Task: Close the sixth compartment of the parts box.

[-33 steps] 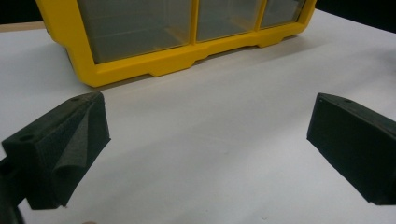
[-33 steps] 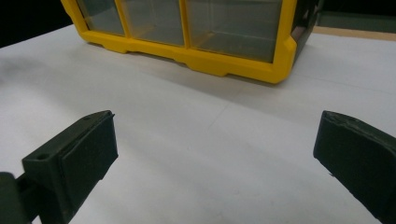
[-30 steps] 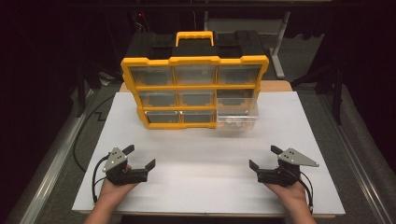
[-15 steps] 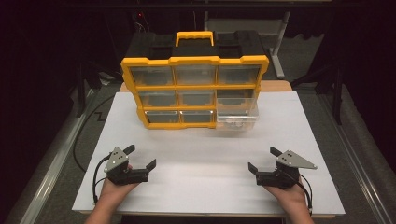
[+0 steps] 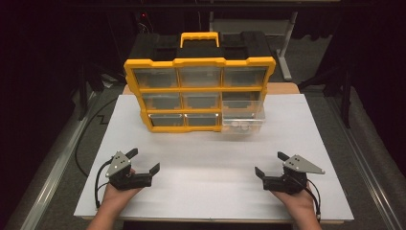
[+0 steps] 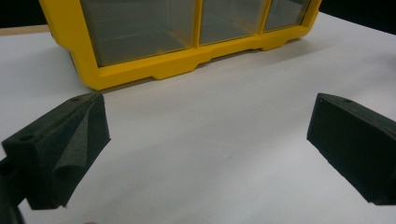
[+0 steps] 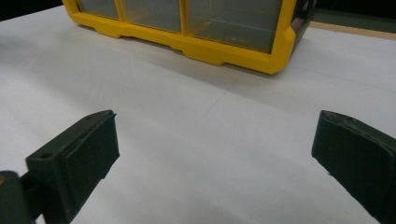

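A yellow organizer [image 5: 198, 93] with clear drawers and a black back stands at the far middle of the white table [image 5: 201, 191]. Its lower right drawer [image 5: 243, 120] sticks out toward me, with small pale pieces inside. My left gripper [image 5: 143, 160] rests on the near left of the table, open and empty. My right gripper [image 5: 270, 164] rests on the near right, open and empty too. The left gripper view has the jaws of the left gripper [image 6: 208, 116] wide apart, facing the organizer's front [image 6: 140, 70]. The right gripper [image 7: 215, 135] faces the organizer's corner [image 7: 275, 56] across bare table.
The white table's near edge [image 5: 201, 221] lies just under both hands. A wooden strip [image 5: 282, 88] shows behind the organizer. Dark floor and metal rails [image 5: 52, 167] flank the table. A wide stretch of tabletop separates the grippers from the organizer.
Both hands have drifted very slightly toward the near edge. The jaws stay open and the organizer has not moved.
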A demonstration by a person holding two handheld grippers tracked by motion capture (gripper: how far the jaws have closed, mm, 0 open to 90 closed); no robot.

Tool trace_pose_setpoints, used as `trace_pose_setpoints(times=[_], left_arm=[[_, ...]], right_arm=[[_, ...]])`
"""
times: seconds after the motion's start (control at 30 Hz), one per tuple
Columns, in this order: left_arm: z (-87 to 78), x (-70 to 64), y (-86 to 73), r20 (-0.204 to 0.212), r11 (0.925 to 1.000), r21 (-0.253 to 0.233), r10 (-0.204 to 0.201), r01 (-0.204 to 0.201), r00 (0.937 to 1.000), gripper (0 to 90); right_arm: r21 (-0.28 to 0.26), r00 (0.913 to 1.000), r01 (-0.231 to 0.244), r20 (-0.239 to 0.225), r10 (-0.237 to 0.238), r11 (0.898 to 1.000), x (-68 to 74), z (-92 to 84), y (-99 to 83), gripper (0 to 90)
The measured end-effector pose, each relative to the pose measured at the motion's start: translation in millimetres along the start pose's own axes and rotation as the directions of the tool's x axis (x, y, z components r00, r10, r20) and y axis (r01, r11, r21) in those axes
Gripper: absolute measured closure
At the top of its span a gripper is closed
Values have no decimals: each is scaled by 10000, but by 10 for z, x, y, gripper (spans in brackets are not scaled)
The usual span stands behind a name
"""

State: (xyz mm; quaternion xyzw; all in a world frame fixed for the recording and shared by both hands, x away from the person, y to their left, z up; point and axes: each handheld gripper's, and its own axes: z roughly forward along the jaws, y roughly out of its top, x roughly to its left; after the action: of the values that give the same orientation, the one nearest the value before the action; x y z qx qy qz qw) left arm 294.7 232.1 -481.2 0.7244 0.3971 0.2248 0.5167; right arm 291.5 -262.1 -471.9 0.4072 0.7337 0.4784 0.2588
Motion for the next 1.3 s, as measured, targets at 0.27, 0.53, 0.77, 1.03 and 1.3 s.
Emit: trace_pose_setpoints(times=[0.27, 0.53, 0.77, 1.03, 1.3], left_arm=[[-15, -8, 2, 76, 10000, -61, 34, -33, 10000, 4], [-15, -10, 1, 100, 9999, -21, 146, -146, 9998, 4], [-18, -2, 5, 79, 9998, -149, 108, -106, 9999, 4], [-29, 0, 9, 99, 9998, -172, 121, -120, 9999, 4], [-31, 2, 10, 130, 9998, -222, 31, -28, 9999, 4]], right_arm=[[-181, 10000, 61, 2, -61, 9998, -16, -23, 4, 177], [-255, 9996, 289, 26, -289, 9993, 11, -37, 9, 326], [-239, 9996, 256, -84, -258, 9994, 17, -36, 1, 519], [-205, 9999, 65, 114, -63, 9998, 20, -56, 26, 791], [-256, 9998, -71, 177, 75, 9996, 11, -70, 43, 900]])
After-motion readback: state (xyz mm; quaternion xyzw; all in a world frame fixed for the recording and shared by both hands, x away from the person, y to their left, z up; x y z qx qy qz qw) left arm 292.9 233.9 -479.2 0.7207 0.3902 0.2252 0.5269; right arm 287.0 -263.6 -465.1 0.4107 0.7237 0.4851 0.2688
